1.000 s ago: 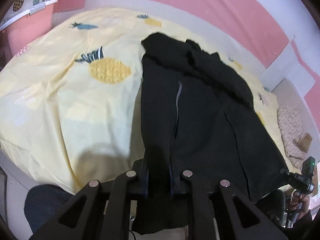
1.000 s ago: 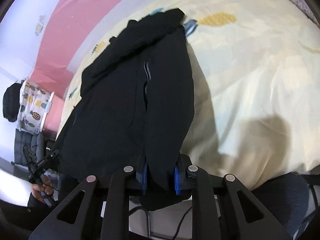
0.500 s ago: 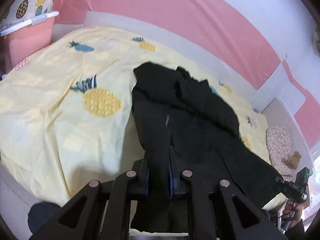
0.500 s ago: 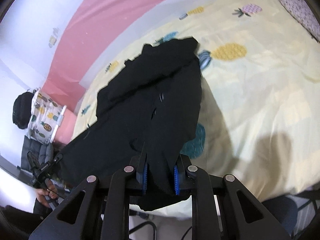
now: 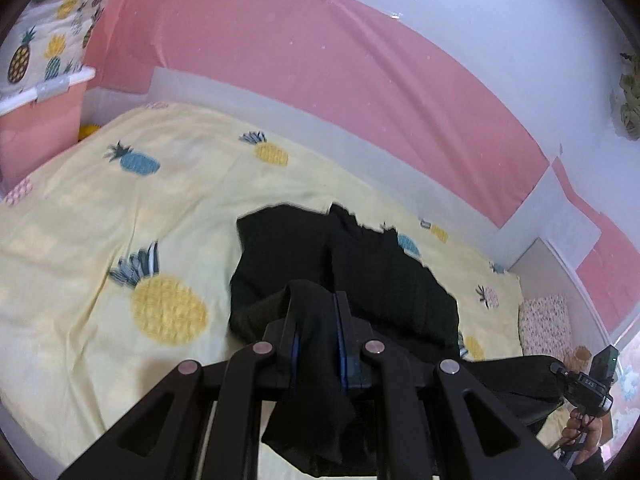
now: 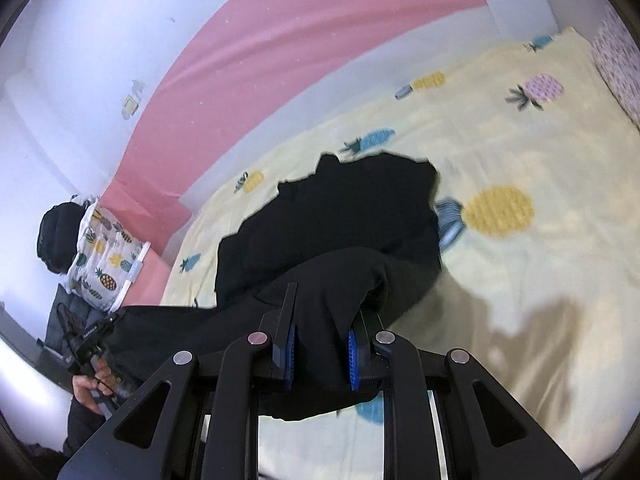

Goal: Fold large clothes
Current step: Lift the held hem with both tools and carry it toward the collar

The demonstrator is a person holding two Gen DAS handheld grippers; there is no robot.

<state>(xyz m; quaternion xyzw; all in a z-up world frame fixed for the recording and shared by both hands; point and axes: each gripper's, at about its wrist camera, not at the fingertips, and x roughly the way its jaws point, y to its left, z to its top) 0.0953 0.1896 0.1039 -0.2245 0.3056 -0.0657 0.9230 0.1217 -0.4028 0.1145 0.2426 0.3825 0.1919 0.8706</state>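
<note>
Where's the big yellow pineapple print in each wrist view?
Left wrist: big yellow pineapple print at lower left, left of the black garment.
Right wrist: it sits right of centre, right of the garment.
Shared landmark: the pink wall band behind the bed.

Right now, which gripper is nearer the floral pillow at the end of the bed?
Right. The right gripper holds the black garment on the side toward the floral pillow. The left gripper holds the garment's other side, farther from it.
</note>
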